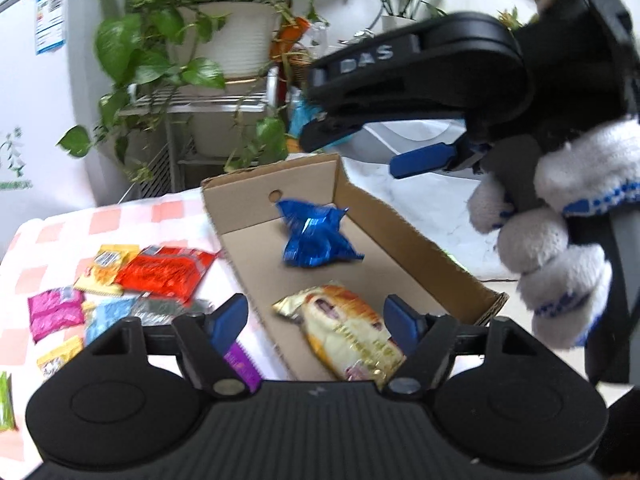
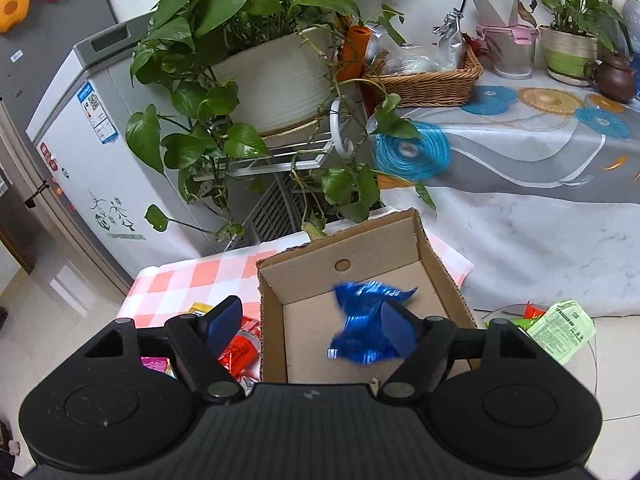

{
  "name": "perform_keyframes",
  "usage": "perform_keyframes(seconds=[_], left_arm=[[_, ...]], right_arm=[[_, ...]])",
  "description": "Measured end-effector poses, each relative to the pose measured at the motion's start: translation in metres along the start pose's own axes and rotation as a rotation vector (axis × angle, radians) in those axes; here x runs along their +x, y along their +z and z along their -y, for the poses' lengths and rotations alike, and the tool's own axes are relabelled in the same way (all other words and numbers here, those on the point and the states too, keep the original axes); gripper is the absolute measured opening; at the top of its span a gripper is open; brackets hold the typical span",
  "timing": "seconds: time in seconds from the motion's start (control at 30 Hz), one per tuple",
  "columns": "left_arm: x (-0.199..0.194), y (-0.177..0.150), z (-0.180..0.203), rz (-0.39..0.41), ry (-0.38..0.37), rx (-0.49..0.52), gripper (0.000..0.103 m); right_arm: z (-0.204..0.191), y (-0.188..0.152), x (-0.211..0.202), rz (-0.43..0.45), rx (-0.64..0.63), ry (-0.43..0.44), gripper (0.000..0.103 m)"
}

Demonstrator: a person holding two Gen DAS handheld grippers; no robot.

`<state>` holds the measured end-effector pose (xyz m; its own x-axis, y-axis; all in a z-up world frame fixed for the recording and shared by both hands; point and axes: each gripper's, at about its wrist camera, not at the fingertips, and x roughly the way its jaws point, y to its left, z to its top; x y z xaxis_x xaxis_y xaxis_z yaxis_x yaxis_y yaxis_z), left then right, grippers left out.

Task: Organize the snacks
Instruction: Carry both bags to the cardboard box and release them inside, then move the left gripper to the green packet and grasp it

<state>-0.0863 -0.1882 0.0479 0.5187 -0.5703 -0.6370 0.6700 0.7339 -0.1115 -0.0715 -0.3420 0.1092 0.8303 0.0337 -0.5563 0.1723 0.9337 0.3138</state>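
Note:
An open cardboard box (image 1: 240, 216) sits on a pink checked cloth. Inside it a blue foil snack packet (image 1: 314, 236) looks blurred, apparently in the air or just landing, and a gold packet (image 1: 348, 336) lies at the near end. My left gripper (image 1: 316, 320) is open and empty over the box's near end. My right gripper (image 1: 372, 148) is open above the box's far end; in its own view the right gripper (image 2: 312, 320) is open with the blue packet (image 2: 360, 320) below it in the box (image 2: 272, 300).
Several loose snack packets lie on the cloth left of the box: a red one (image 1: 164, 272), a yellow one (image 1: 104, 268), a magenta one (image 1: 54, 312). A potted plant on a metal rack (image 2: 276, 80), a white freezer (image 2: 80, 152) and a cloth-covered table (image 2: 540, 160) stand behind.

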Motion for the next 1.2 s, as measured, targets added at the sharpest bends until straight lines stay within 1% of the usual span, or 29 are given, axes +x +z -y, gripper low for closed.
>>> perform_keyframes(seconds=[0.03,0.07,0.27,0.57,0.63,0.87,0.97,1.07,1.2], left_arm=[[-0.004,-0.003,-0.004,0.0,0.006,-0.009,0.082],[-0.009,-0.006,-0.008,0.002,0.015,-0.016,0.083],[-0.03,-0.023,-0.032,-0.013,0.091,-0.024,0.085],[-0.061,-0.044,-0.072,-0.016,0.184,-0.079,0.088],[-0.066,-0.049,-0.082,-0.019,0.207,-0.088,0.09],[-0.08,-0.059,-0.125,-0.044,0.305,-0.155,0.09],[-0.089,-0.06,-0.148,-0.041,0.33,-0.205,0.092],[-0.095,-0.06,-0.168,-0.045,0.37,-0.238,0.093],[-0.1,-0.06,-0.196,-0.052,0.398,-0.301,0.094]], right_arm=[[-0.001,0.0,0.0,-0.001,0.003,0.008,0.084],[-0.001,0.0,0.001,-0.003,0.005,0.016,0.084],[-0.014,-0.004,0.006,-0.027,-0.034,0.066,0.088],[-0.042,-0.016,0.013,-0.068,-0.141,0.135,0.089],[-0.049,-0.02,0.014,-0.08,-0.166,0.154,0.089],[-0.067,-0.041,0.015,-0.15,-0.205,0.208,0.089],[-0.076,-0.05,0.015,-0.18,-0.216,0.226,0.089],[-0.083,-0.06,0.015,-0.211,-0.212,0.249,0.09],[-0.09,-0.075,0.012,-0.252,-0.186,0.275,0.091]])
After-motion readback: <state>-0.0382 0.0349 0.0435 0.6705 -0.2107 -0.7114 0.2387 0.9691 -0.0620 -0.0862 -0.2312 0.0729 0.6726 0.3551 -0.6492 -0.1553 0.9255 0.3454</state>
